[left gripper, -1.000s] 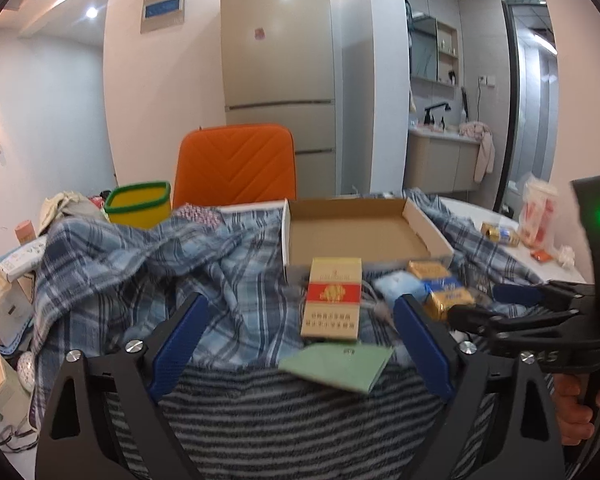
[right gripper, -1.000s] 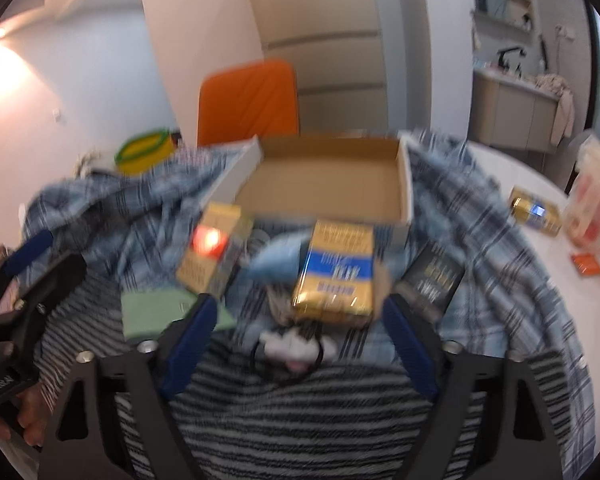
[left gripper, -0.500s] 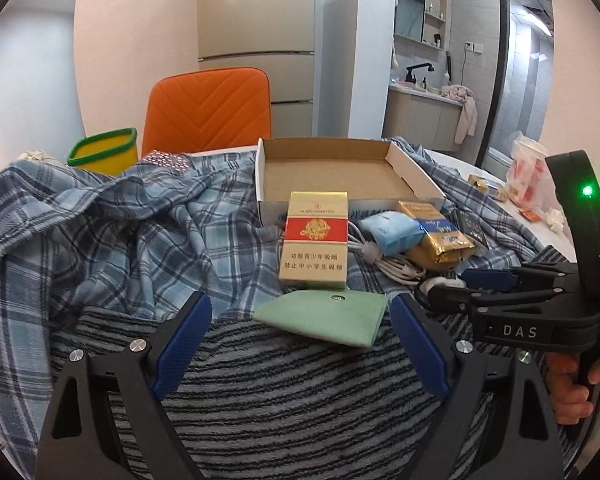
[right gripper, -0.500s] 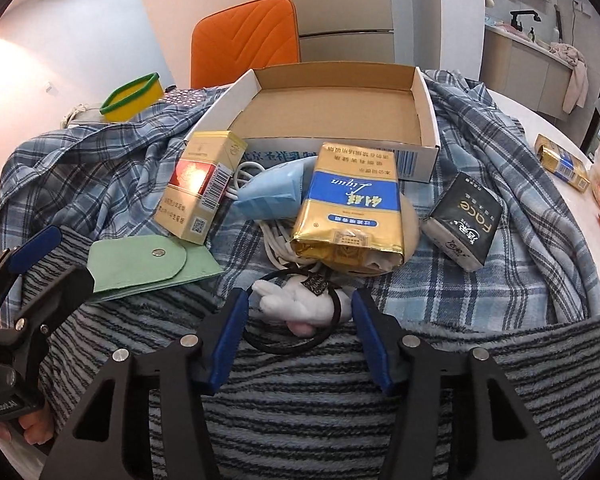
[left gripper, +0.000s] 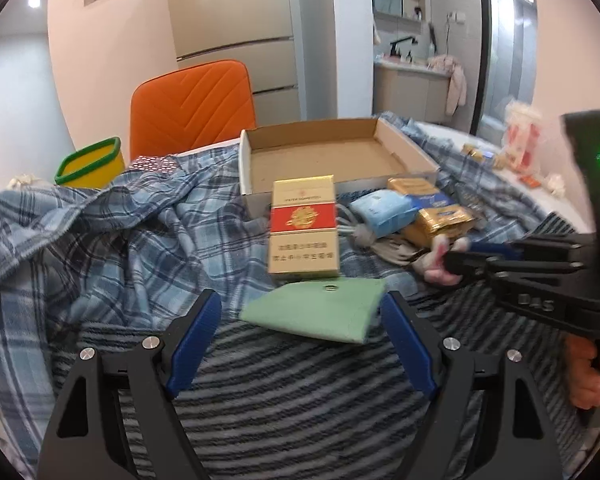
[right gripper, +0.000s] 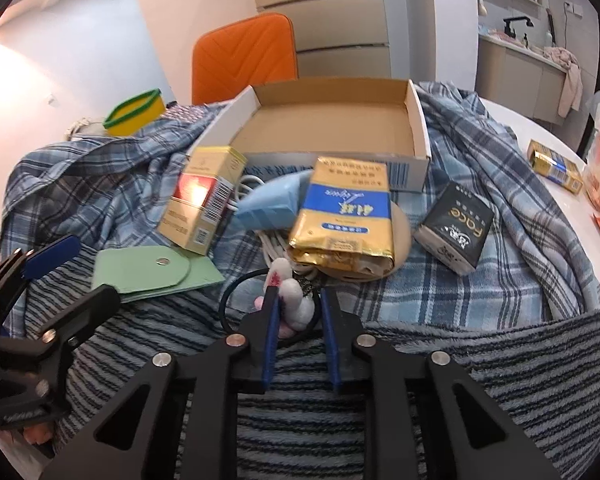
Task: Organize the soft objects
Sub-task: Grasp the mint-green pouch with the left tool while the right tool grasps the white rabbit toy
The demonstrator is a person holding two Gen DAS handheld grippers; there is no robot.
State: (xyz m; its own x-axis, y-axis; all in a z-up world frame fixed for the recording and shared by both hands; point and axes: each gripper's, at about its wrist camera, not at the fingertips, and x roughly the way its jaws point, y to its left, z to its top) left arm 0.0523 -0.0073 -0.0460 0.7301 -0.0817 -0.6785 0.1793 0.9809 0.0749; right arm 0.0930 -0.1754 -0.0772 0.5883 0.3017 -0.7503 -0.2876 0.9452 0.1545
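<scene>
Clamping tight on the small white-and-pink plush toy (right gripper: pixel 296 306) with the right gripper (right gripper: pixel 298 300), jaws pinched in against its fuzzy body, low on the striped blanket (right gripper: pixel 420 400) just in front of the gold-and-blue soft pack (right gripper: pixel 346 220). Closing the left gripper (left gripper: pixel 300 312) around the green snap pouch (left gripper: pixel 320 308), jaws about as wide as the pouch, one pad at its right edge, the other not touching, nothing held there yet. Sitting empty beyond the clutter: the open cardboard box (left gripper: pixel 404 152), resting on the plaid shirt (left gripper: pixel 120 232).

Risking a snag: the black hair tie (right gripper: pixel 230 300) looping around the toy, seemingly attached, and lying near the white cable (right gripper: pixel 270 246), so likely dragging the cable or the soft pack along on lifting. Squeezing so little of a squashy toy, possibly slipping out under a quick pull. Closing on a flat, limp pouch lying on soft pile, possibly pinching blanket instead, or sliding the pouch into the red-and-gold cigarette carton (left gripper: pixel 303 228) touching its far edge and tipping that carton. Working both grippers close together, risking a knock between them.
</scene>
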